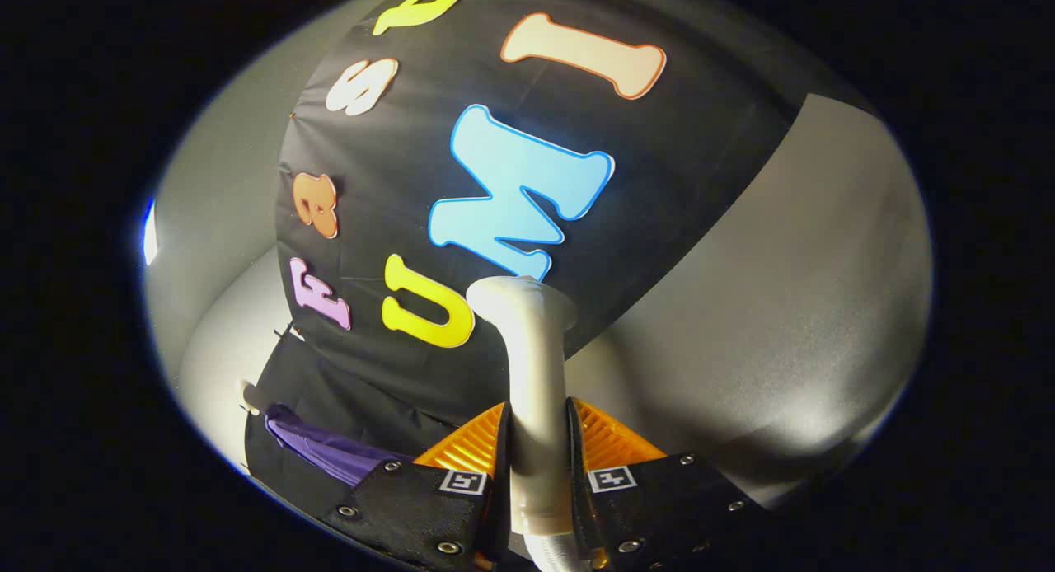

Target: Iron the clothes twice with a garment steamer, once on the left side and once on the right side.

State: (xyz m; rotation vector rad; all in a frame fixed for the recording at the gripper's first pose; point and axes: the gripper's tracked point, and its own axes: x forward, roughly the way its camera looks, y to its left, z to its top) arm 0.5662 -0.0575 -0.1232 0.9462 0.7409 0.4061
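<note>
jaws pinching steamer handle (536, 391) | purple garment (325, 448) beside them, lower left

Tool (537, 448) tilted steeply, both fingers pressed against a steamer handle (534, 366) (clamped between them)

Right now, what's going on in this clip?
A person's handheld gripper is shut on the white handle of a garment steamer, both fingers pressing its sides. The steamer head sticks out beyond the fingers, raised toward the booth's black cloth wall. A purple garment hangs low off to the left of the fingers, and the steamer head is apart from it, so no ironing contact is happening at this moment.
</note>
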